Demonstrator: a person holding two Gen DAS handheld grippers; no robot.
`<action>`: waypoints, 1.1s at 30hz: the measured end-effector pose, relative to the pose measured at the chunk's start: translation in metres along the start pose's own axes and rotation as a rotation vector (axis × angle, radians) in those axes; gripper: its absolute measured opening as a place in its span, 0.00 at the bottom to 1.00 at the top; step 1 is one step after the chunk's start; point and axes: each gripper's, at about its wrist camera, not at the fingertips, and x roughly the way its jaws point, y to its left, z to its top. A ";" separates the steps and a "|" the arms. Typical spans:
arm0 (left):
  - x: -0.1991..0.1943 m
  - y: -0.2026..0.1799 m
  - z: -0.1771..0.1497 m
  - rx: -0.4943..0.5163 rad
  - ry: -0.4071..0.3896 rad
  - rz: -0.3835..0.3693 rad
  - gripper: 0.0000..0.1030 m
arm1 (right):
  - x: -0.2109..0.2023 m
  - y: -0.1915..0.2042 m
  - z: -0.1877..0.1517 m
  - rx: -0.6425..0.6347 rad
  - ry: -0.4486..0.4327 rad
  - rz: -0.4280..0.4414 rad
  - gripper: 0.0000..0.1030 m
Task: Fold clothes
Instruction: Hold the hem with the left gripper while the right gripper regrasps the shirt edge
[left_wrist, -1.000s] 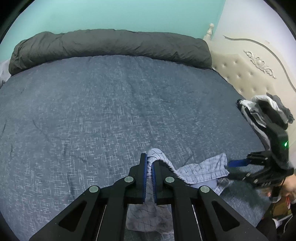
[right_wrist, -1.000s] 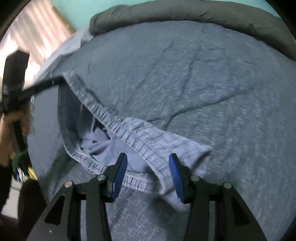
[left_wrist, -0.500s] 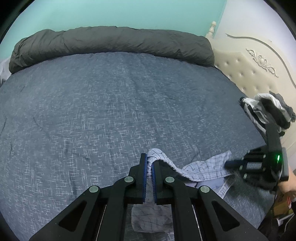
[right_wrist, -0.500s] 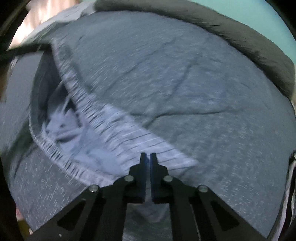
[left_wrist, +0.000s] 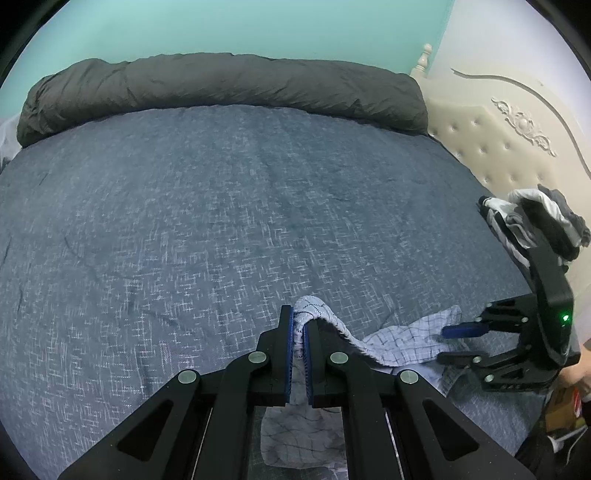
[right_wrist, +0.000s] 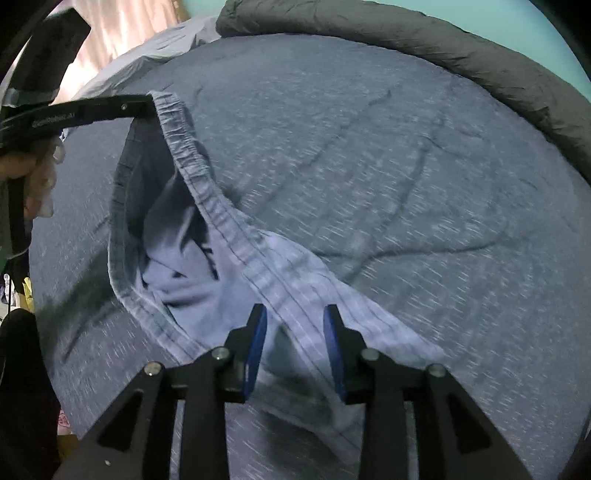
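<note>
The left gripper (left_wrist: 298, 325) is clamped on the gathered waistband of the pale blue checked cotton shorts (left_wrist: 402, 341), holding that edge lifted while the rest of the garment lies crumpled on the near right part of the dark blue flecked bedspread (left_wrist: 221, 221). The right gripper (right_wrist: 294, 325) has just been opening, and its blue pads stand apart above the shorts' fabric without pressing it. A rolled dark grey duvet (left_wrist: 221, 86) lies along the far edge, and a heap of black-and-white clothes (left_wrist: 532, 221) sits at the right by the cream tufted headboard (left_wrist: 480, 144).
</note>
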 end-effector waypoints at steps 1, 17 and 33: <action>0.000 0.000 0.001 0.000 -0.001 -0.001 0.05 | 0.008 0.004 0.004 -0.010 0.000 0.000 0.31; -0.006 0.012 0.003 -0.016 -0.016 -0.014 0.05 | 0.031 -0.013 0.035 0.024 -0.057 -0.158 0.09; 0.000 0.005 0.008 -0.018 -0.015 -0.024 0.05 | 0.040 0.022 0.034 -0.073 -0.049 -0.086 0.42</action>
